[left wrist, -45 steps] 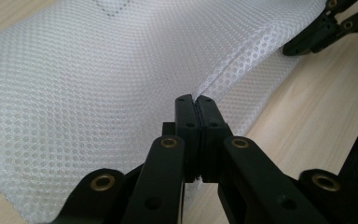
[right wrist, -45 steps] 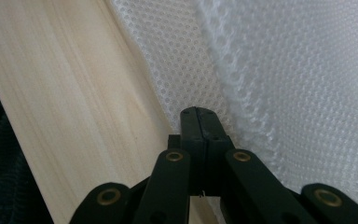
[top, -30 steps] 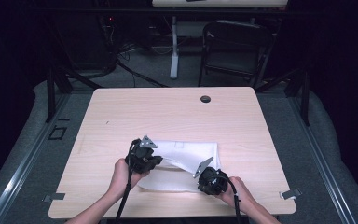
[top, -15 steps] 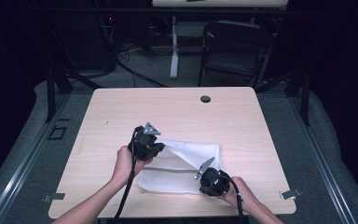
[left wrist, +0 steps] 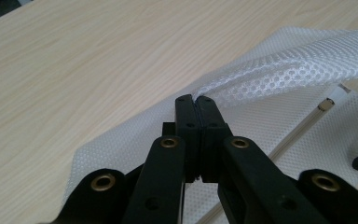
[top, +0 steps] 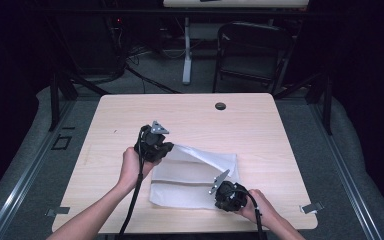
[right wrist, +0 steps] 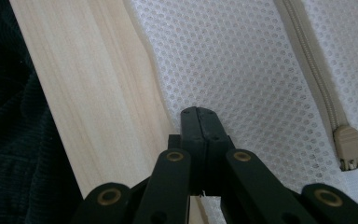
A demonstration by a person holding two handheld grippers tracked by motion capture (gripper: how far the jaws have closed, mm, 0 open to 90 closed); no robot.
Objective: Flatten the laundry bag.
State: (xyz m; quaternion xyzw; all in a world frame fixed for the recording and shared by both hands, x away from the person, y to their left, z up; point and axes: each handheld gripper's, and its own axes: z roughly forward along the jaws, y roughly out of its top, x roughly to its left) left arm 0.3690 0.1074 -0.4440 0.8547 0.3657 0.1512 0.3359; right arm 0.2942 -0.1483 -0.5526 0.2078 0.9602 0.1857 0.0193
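A white mesh bag (top: 195,176) with a beige zipper (right wrist: 314,77) lies flat on the near half of the wooden table (top: 190,120). My left gripper (top: 168,149) is shut on the bag's top layer at its far left corner. It holds that layer off the table, so the mesh (left wrist: 279,74) stretches taut from the closed jaws (left wrist: 196,100). My right gripper (top: 216,198) rests at the bag's near right corner, close to the table's front edge. Its jaws (right wrist: 198,112) are pressed together on the mesh (right wrist: 242,60) there. The zipper pull (right wrist: 347,149) lies to their right.
A round cable hole (top: 220,106) sits in the far middle of the table. A dark chair (top: 252,50) and a table leg (top: 187,55) stand beyond the far edge. The table's front edge (right wrist: 70,116) runs just beside the right gripper.
My left gripper has risen and moved toward the far side, pulling the bag's top layer up with it. The right gripper has stayed put.
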